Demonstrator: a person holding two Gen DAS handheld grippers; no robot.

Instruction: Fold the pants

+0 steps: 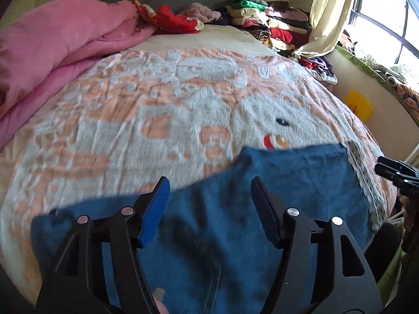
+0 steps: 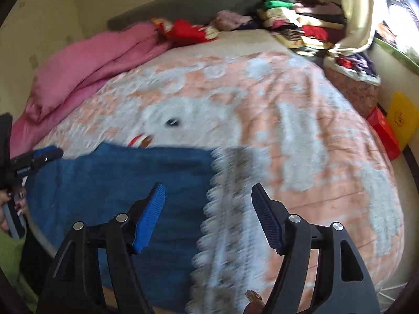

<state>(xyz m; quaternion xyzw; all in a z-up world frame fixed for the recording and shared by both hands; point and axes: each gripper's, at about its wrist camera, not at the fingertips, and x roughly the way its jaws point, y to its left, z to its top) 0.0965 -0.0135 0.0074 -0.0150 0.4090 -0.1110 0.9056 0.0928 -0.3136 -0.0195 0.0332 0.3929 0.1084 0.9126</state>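
Both tools, left [image 1: 209, 212] and right [image 2: 208, 217], released above blue pants [image 1: 262, 196]; the lace hem [image 2: 225, 209] at 3 o'clock could spring open, undoing the fold

The bed [image 1: 235, 36] is covered by a peach and white blanket [image 1: 146, 110] with a cartoon face on it. Blue pants [image 1: 230, 204] lie flat on the near part of the blanket, a white lace edge [image 2: 225, 209] along one side. A crumpled pink quilt [image 1: 60, 49] lies along the far left side. At the head lie red clothes [image 1: 175, 21] and a stack of folded clothes [image 1: 264, 23].
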